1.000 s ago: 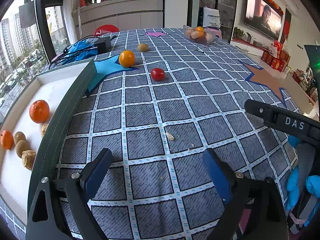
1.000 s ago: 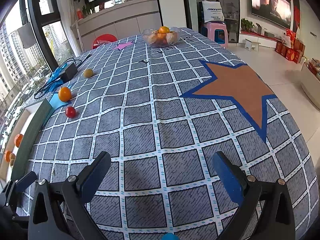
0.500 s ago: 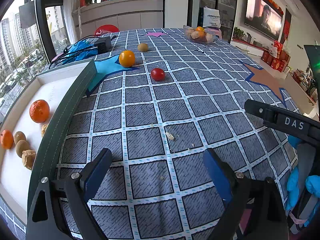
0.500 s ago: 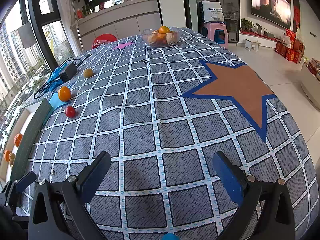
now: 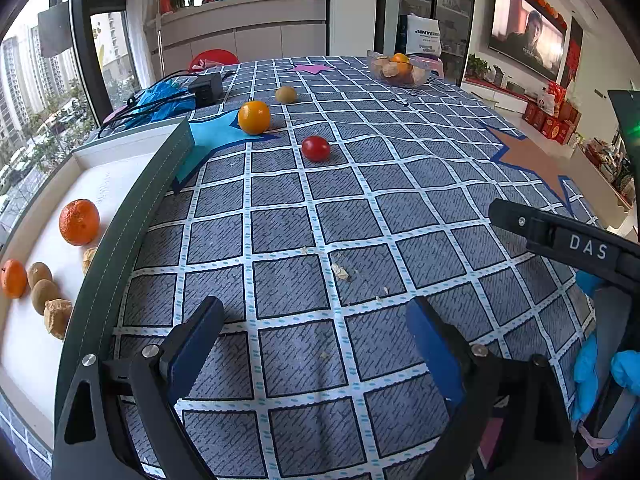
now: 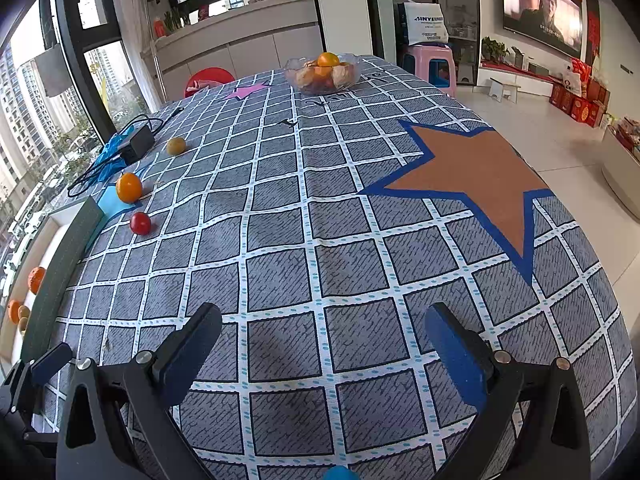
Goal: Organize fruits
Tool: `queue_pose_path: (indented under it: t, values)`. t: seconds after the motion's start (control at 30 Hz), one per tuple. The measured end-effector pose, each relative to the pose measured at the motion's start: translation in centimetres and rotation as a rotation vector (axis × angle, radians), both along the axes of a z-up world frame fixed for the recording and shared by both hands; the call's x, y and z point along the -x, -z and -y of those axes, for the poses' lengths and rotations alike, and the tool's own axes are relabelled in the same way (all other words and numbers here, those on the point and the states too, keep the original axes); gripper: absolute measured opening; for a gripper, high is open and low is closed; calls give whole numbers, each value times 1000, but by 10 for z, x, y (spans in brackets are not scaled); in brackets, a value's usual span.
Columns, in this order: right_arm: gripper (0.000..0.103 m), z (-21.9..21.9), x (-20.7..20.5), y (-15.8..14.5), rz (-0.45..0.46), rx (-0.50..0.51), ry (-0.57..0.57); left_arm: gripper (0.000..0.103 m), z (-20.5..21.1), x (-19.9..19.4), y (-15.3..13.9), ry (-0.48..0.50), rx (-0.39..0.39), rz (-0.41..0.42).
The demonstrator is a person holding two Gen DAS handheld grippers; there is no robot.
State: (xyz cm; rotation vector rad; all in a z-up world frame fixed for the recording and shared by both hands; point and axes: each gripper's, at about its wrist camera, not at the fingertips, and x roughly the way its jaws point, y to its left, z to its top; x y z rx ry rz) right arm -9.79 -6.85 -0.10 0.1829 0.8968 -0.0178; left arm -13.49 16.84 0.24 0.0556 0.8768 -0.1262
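Three loose fruits lie on the checked tablecloth: an orange (image 5: 254,117), a red cherry tomato (image 5: 315,148) and a small brown kiwi (image 5: 286,94). They also show in the right wrist view: the orange (image 6: 129,187), the tomato (image 6: 140,223), the kiwi (image 6: 176,145). A white tray with a green rim (image 5: 132,204) at the left holds a tangerine (image 5: 79,222) and several small fruits. My left gripper (image 5: 316,320) is open and empty, low over the cloth near the tray. My right gripper (image 6: 324,332) is open and empty over the middle of the table.
A glass bowl of fruit (image 6: 323,74) stands at the far end. A black power adapter with cables and a blue glove (image 5: 206,89) lie at the far left. Crumbs (image 5: 340,270) lie on the cloth. The right gripper's body (image 5: 568,240) shows at the left view's right edge.
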Motion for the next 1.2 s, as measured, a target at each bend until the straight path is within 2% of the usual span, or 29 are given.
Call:
queue_pose_path:
  t: [1.2]
  values:
    - [102,1,1,0,2,-4,0,96,0,-1,0,5,2,-5]
